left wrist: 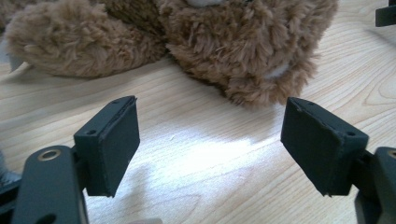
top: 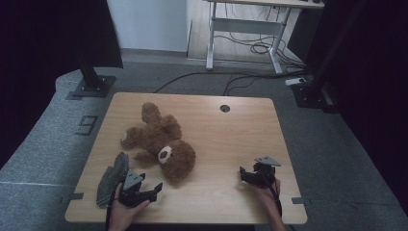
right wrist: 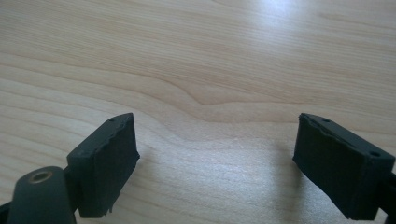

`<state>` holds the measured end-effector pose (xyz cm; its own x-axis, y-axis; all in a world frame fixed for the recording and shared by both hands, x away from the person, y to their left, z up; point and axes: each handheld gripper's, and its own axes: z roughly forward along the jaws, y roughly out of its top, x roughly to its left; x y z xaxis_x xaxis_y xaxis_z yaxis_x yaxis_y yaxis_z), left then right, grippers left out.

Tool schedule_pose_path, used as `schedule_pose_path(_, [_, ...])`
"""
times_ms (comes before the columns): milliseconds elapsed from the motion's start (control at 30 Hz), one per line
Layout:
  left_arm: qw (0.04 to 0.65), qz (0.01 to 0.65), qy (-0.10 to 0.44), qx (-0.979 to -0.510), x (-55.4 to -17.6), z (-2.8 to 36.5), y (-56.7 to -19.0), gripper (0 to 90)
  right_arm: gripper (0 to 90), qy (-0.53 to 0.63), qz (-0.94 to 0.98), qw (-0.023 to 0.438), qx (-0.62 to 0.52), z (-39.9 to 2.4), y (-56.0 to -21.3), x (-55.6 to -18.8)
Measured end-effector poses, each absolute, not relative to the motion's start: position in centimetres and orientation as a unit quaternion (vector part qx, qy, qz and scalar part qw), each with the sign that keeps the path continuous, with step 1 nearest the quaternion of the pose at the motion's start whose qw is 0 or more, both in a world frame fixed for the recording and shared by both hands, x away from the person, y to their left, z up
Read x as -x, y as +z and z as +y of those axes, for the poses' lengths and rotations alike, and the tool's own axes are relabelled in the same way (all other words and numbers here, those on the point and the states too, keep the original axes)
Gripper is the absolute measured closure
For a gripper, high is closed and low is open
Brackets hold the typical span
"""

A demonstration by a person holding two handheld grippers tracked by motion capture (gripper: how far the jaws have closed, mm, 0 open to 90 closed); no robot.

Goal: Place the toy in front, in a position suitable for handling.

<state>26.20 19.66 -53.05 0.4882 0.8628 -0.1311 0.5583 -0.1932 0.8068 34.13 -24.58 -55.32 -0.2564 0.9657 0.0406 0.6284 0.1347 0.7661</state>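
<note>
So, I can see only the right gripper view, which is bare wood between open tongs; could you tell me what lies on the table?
Observer: A brown teddy bear lies left of the table's centre, well away from your right tongs.
Operator: Thank you, and where are the left tongs?
Observer: The left tongs sit at the near left, open and pointing at the bear, not touching it.
Operator: Is anything else beside them?
Observer: Yes, a dark grey piece of cloth lies at the table's left edge, just left of that hand.
</note>
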Motion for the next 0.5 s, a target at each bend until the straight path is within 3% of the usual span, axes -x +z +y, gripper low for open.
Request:
schedule_pose_path(367, [0.431,0.461,0.179,-0.755,-26.3,18.9,-52.4,16.9,13.1,0.415,0.71,0.223,-0.524,-23.8,-53.6,-33.5])
schedule_pose_path(500, [0.441,0.452,0.18,-0.754,-26.9,17.8,-51.6,16.4,13.5,0.468,0.705,0.197,-0.494,-22.2,-51.4,-34.3])
